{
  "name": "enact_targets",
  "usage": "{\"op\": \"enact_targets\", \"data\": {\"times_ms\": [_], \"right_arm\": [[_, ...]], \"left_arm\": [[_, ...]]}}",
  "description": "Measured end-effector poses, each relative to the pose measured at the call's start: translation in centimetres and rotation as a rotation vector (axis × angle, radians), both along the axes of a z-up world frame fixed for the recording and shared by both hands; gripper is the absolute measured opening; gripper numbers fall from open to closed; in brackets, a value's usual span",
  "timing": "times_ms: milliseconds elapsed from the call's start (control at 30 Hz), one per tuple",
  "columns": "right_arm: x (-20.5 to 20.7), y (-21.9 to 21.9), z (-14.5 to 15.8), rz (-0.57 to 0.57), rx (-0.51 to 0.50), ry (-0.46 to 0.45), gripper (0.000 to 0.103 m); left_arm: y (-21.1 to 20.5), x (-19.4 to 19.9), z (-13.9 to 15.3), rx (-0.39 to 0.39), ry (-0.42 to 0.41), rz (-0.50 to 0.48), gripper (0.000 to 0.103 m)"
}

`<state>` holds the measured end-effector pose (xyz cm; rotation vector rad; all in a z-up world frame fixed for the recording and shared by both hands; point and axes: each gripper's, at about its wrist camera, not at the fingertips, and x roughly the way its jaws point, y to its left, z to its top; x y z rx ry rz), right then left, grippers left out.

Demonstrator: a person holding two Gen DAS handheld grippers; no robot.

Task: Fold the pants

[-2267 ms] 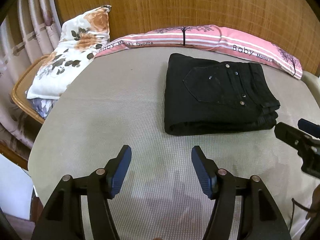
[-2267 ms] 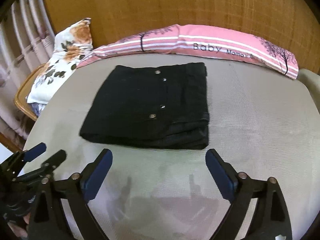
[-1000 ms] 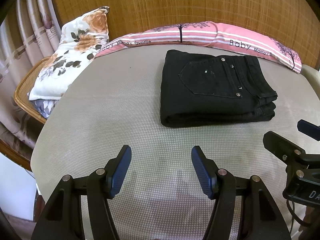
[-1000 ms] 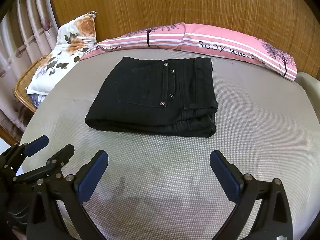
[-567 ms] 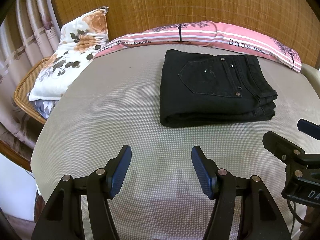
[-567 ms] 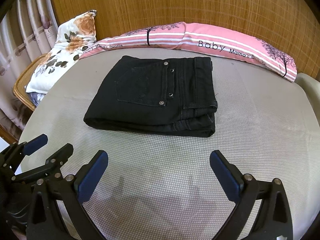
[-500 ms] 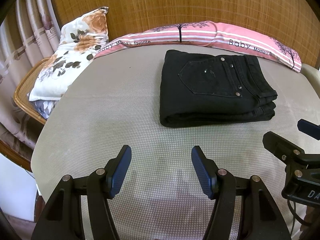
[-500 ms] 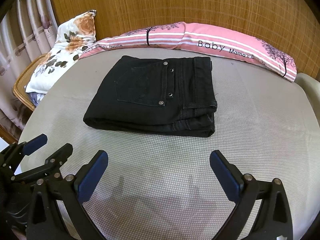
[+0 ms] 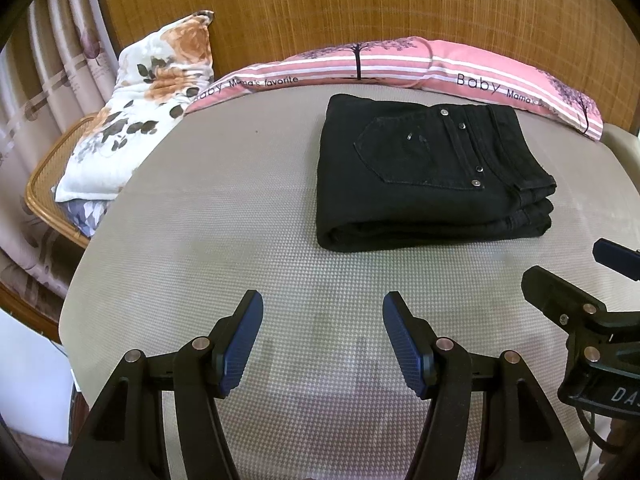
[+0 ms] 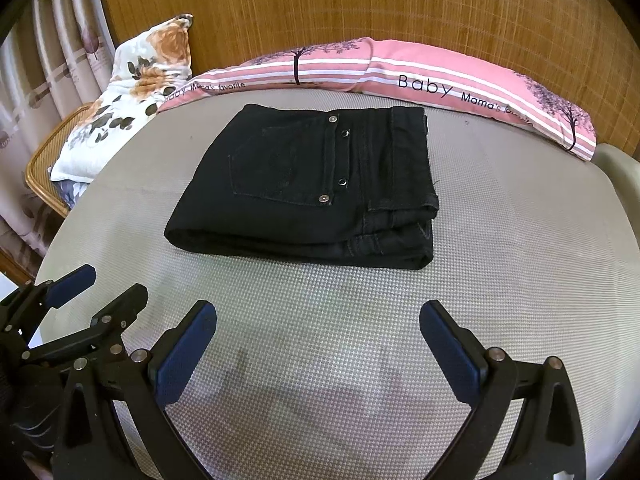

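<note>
Folded black pants (image 9: 424, 176) on mat, beyond left tongs (image 9: 322, 340) and right tongs (image 10: 318, 356) (both gaping, empty).

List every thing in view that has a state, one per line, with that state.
Pants: folded into a flat stack, lying on the mat, untouched.
Left gripper: open, empty, short of the pants.
Right gripper: open, empty, short of the pants.
Pink pillow: lying along the mat's far edge.
Floral pillow: leaning at the far left corner.
</note>
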<state>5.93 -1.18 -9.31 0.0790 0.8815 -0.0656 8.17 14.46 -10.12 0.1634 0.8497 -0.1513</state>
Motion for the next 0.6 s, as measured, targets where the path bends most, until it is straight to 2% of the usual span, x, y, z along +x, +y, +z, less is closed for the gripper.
{"op": "enact_targets", "data": {"times_ms": [600], "right_arm": [[0.18, 0.04, -0.13, -0.01, -0.007, 0.01, 0.101]], "left_arm": [[-0.15, 0.74, -0.27, -0.002, 0.013, -0.015, 0.063]]}}
